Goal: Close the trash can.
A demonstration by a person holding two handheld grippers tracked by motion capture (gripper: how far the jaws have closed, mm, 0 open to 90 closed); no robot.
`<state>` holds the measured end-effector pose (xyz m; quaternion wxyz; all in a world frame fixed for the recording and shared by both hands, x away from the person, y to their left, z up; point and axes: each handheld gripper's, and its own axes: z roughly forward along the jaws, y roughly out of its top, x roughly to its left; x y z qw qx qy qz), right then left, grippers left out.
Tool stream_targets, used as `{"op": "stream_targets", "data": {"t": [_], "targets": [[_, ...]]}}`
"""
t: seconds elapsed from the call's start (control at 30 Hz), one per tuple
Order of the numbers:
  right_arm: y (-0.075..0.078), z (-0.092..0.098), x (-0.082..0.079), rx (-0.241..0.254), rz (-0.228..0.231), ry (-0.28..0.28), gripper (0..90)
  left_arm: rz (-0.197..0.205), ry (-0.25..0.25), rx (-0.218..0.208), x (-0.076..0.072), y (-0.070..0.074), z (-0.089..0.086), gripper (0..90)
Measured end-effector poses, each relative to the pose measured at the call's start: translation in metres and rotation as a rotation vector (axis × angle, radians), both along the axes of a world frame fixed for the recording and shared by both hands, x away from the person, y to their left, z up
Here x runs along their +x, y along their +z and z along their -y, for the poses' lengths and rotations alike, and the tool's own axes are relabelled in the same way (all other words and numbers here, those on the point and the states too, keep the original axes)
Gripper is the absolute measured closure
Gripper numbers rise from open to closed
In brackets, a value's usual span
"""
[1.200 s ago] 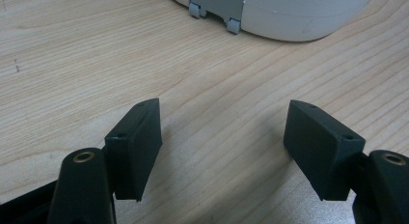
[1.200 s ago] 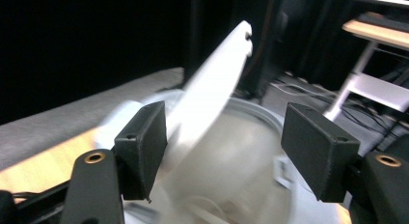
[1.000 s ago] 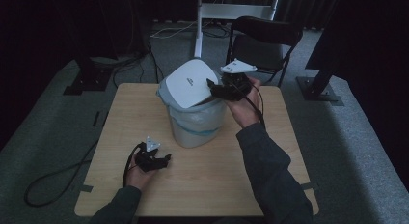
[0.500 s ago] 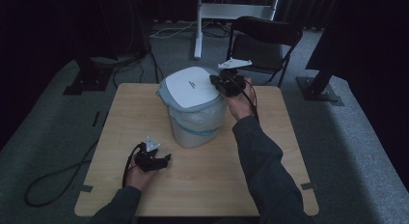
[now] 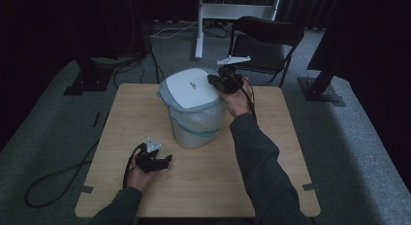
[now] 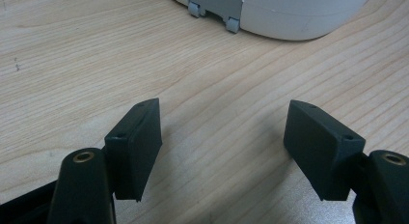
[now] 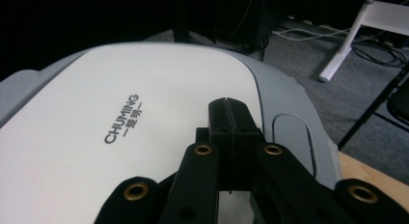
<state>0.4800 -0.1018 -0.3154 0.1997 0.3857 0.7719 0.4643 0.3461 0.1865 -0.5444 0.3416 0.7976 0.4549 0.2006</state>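
Observation:
A white waste bin (image 5: 197,125) with a grey-rimmed white lid (image 5: 189,88) stands at the middle of the wooden table (image 5: 271,152); a pale liner bag shows under the rim. My right gripper (image 5: 213,80) hovers at the lid's right edge, its jaws pressed together with nothing between them; in the right gripper view (image 7: 230,119) the lid (image 7: 120,127) marked CHUMING lies just below the tips. My left gripper (image 5: 167,159) rests low on the table in front of the bin, jaws wide apart and empty (image 6: 222,137), facing the bin's base (image 6: 289,16).
A black folding chair (image 5: 266,38) stands behind the table, with a white stand leg (image 5: 199,26) and cables on the grey floor. A black cable (image 5: 58,174) trails off the table's left side. Bare tabletop lies to the right of the bin.
My right gripper has moved left and slightly forward over the lid's right edge. The left gripper has stayed put on the table.

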Motion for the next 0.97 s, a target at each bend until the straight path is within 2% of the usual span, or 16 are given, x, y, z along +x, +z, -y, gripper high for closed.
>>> {"op": "stream_targets", "data": {"t": [0.07, 0.17, 0.2, 0.27, 0.37, 0.57, 0.83, 0.9, 0.97], "targets": [[0.002, 0.000, 0.002, 0.001, -0.012, 0.003, 90.0, 0.000, 0.000, 0.000, 0.000, 0.000, 0.000, 30.0], [0.005, -0.002, -0.002, -0.077, 0.032, -0.017, 90.0, 0.000, -0.001, -0.001, 0.000, 0.000, 0.000, 30.0], [0.005, 0.000, -0.003, -0.079, 0.047, -0.029, 90.0, 0.000, 0.000, 0.000, 0.000, 0.000, 0.000, 30.0], [0.007, 0.008, -0.005, -0.045, 0.068, -0.057, 89.9, 0.000, -0.001, 0.000, 0.000, 0.000, 0.000, 30.0], [0.007, 0.020, -0.006, -0.019, 0.065, -0.068, 89.8, 0.000, 0.000, -0.001, 0.000, 0.000, 0.000, 30.0], [-0.001, 0.041, -0.010, -0.012, 0.058, -0.096, 89.7, 0.001, 0.000, -0.001, 0.000, 0.000, 0.000, 30.0], [-0.010, 0.051, -0.010, -0.030, 0.052, -0.111, 89.5, 0.001, 0.001, 0.000, 0.000, 0.000, 0.000, 30.0], [-0.011, 0.054, -0.012, -0.042, 0.058, -0.112, 87.0, 0.001, 0.001, 0.000, 0.000, 0.000, 0.000, 30.0], [-0.014, 0.059, -0.015, -0.047, 0.060, -0.116, 78.0, 0.001, 0.001, 0.000, 0.000, 0.000, 0.000, 30.0]]}}
